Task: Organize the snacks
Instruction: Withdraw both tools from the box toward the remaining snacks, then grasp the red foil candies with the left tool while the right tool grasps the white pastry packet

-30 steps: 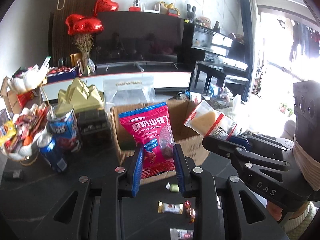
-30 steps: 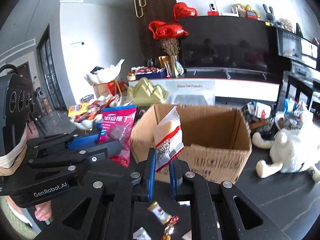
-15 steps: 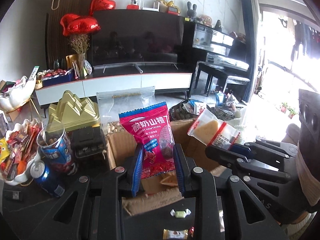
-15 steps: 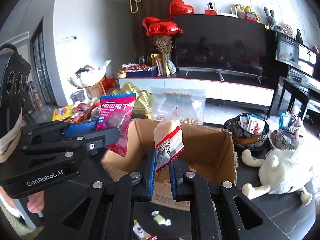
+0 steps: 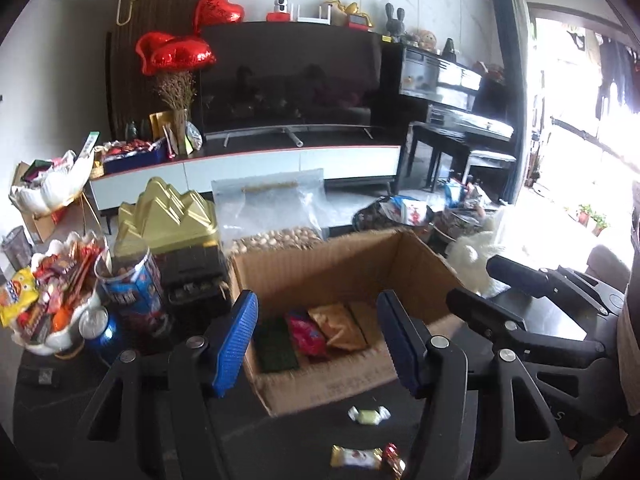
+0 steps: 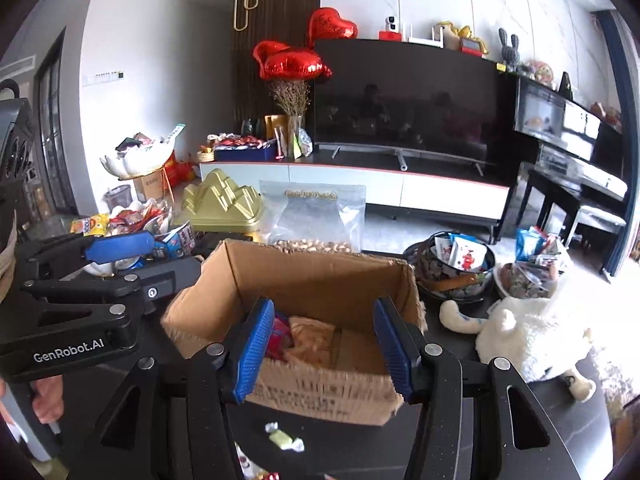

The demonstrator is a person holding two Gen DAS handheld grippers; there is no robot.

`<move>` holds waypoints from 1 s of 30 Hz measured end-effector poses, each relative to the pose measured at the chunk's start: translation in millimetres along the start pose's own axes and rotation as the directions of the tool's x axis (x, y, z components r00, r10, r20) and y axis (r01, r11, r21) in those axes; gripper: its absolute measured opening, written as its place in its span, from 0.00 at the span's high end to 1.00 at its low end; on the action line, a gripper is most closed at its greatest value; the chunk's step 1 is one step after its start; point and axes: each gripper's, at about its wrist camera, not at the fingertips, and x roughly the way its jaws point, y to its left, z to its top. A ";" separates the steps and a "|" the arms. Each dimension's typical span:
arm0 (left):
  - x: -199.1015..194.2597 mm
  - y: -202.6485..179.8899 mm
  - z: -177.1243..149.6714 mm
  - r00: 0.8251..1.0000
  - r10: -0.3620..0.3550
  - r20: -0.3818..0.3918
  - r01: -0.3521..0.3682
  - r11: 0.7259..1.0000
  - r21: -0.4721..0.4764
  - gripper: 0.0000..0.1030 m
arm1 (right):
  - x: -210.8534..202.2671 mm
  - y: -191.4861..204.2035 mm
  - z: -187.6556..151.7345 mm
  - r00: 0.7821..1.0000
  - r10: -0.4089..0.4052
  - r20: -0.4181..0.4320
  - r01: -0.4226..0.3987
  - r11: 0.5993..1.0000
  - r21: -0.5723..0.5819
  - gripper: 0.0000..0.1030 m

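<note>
**Both grippers empty above the box, loose candies next**

Jaws stand wide apart on both tools, with nothing between the pads. The left gripper (image 5: 318, 338) and the right gripper (image 6: 318, 350) both hover at the near edge of the cardboard box (image 5: 344, 260), which sits on the dark table (image 5: 288, 440). Inside the box lie a red snack packet (image 5: 306, 332), an orange packet (image 5: 340, 326) and a dark green one (image 5: 276, 344), side by side on its floor.

Loose sweets lie on the table between the box and the person. In the left wrist view a pale green wrapped candy (image 5: 368, 415) sits at about 5 o'clock from the left gripper's jaws, its long axis running 9 to 3 across the gap. A gold-wrapped candy (image 5: 354, 457) lies nearer the person, also crosswise, with a small red candy (image 5: 394, 456) just beside it at 3 o'clock. In the right wrist view the same green candy (image 6: 282, 438) lies at about 7 o'clock, so it falls between the two tools.

My judgement: either gripper could reach it. The chosen one must draw back toward 6 o'clock and tip down.
</note>
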 end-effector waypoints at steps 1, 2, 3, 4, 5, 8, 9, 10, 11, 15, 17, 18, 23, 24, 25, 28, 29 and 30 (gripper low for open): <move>-6.0 -3.4 -4.5 1.000 -0.006 0.002 0.006 1.000 0.000 0.40 | -5.4 0.1 -2.7 1.000 -0.005 0.001 0.005 1.000 0.002 0.47; -10.2 -5.7 -8.3 1.000 -0.011 0.000 0.011 1.000 0.000 0.40 | -10.6 -0.3 -5.6 1.000 -0.009 0.001 0.009 1.000 0.007 0.46; -12.9 -7.6 -10.7 1.000 -0.014 -0.002 0.014 1.000 0.000 0.41 | -13.5 -1.7 -8.2 1.000 -0.009 0.003 0.009 1.000 0.013 0.46; -16.4 -10.4 -14.1 1.000 -0.022 -0.003 0.022 1.000 0.001 0.41 | -19.1 -2.9 -12.6 1.000 -0.014 0.006 0.014 1.000 0.018 0.46; -21.1 -14.6 -18.7 0.999 -0.034 -0.004 0.034 0.999 0.007 0.41 | -22.5 -3.8 -15.0 1.000 -0.021 0.005 0.021 1.000 0.021 0.46; -30.2 -26.3 -31.2 0.999 -0.033 -0.002 0.033 0.999 0.028 0.41 | -34.8 -7.8 -29.3 0.999 -0.038 -0.008 0.038 0.999 0.038 0.46; -32.4 -29.2 -35.1 0.999 -0.032 -0.003 0.032 0.999 0.032 0.41 | -36.6 -9.8 -33.0 0.999 -0.039 -0.013 0.039 0.998 0.046 0.46; -33.9 -32.2 -39.5 0.999 -0.032 -0.006 0.032 0.999 0.035 0.41 | -39.2 -12.2 -37.6 0.999 -0.035 -0.017 0.036 0.998 0.058 0.46; -35.8 -35.6 -45.0 0.999 -0.035 -0.010 0.035 0.999 0.034 0.40 | -42.1 -15.0 -42.6 0.999 -0.034 -0.022 0.036 0.997 0.074 0.46; -37.1 -43.7 -63.3 0.998 -0.054 -0.033 0.055 0.998 0.014 0.41 | -46.4 -23.8 -65.1 0.998 -0.024 -0.053 0.031 0.992 0.126 0.46; -35.7 -47.7 -73.1 0.998 -0.054 -0.046 0.054 0.999 0.007 0.41 | -44.8 -26.0 -76.1 0.997 -0.019 -0.069 0.029 0.989 0.142 0.46; -34.5 -49.2 -76.9 0.997 -0.055 -0.052 0.055 0.998 0.006 0.41 | -44.3 -26.6 -80.6 0.997 -0.015 -0.073 0.025 0.989 0.146 0.46; -25.6 -56.1 -97.6 0.994 -0.061 -0.090 0.061 0.998 -0.011 0.41 | -35.1 -36.1 -107.7 0.992 0.012 -0.122 0.012 0.981 0.192 0.46; -22.5 -57.6 -102.2 0.993 -0.067 -0.102 0.065 0.998 -0.015 0.42 | -34.0 -38.2 -112.7 0.992 0.015 -0.129 0.011 0.980 0.201 0.46; -20.0 -58.8 -106.1 0.991 -0.070 -0.111 0.068 0.997 -0.019 0.42 | -31.9 -40.2 -116.8 0.991 0.015 -0.135 0.014 0.977 0.212 0.46; -8.5 -61.9 -118.8 0.985 -0.083 -0.148 0.080 0.996 -0.029 0.45 | -22.0 -47.2 -126.1 0.984 0.017 -0.176 0.026 0.971 0.238 0.46; -3.7 -63.2 -123.6 0.982 -0.089 -0.164 0.085 0.996 -0.034 0.46 | -17.1 -49.7 -129.7 0.981 0.025 -0.191 0.024 0.968 0.249 0.46; -0.4 -64.2 -126.7 0.981 -0.093 -0.173 0.088 0.995 -0.038 0.49 | -12.5 -51.1 -132.5 0.979 0.028 -0.204 0.025 0.967 0.253 0.46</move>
